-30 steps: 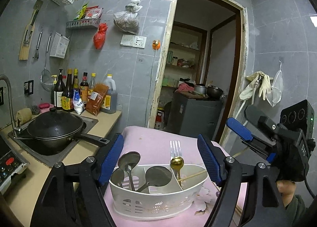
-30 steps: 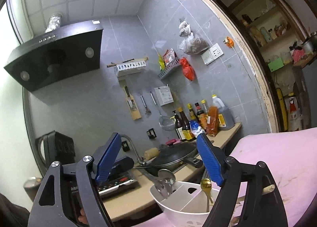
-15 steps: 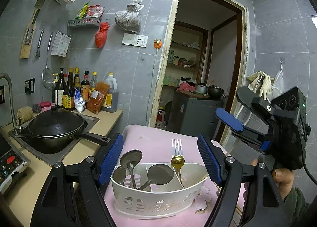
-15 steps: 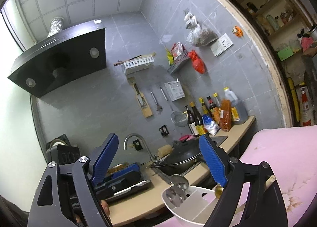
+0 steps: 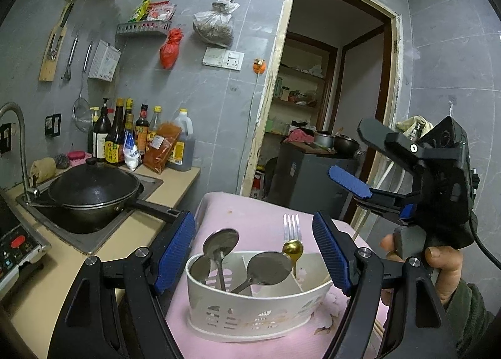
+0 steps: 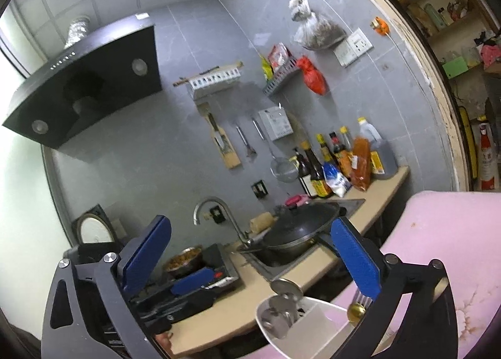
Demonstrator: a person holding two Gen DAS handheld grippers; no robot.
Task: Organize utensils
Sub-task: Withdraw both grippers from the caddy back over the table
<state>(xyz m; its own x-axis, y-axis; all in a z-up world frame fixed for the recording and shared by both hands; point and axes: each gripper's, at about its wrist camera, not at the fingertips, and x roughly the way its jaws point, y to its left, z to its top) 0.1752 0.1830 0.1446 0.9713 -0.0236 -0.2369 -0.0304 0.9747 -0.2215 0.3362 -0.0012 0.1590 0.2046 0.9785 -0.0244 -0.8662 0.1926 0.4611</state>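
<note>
A white divided utensil holder (image 5: 250,312) stands on a pink cloth (image 5: 250,218). Its left part holds steel spoons (image 5: 220,241); a silver fork (image 5: 291,227) and a gold spoon (image 5: 292,251) stand further right. My left gripper (image 5: 253,252) is open and empty, its blue pads either side of the holder, just in front of it. My right gripper (image 6: 250,255) is open and empty, raised above and right of the holder (image 6: 294,324); it also shows in the left wrist view (image 5: 360,171), held in a hand.
A counter (image 5: 47,271) on the left carries a sink with a black lidded wok (image 5: 94,186), sauce bottles (image 5: 125,136) and a cooktop (image 5: 12,243). A range hood (image 6: 81,83) hangs above. An open doorway (image 5: 328,108) lies behind the pink table.
My right gripper has risen and tilted upward, away from the holder. My left gripper has stayed about where it was. Both stayed open.
</note>
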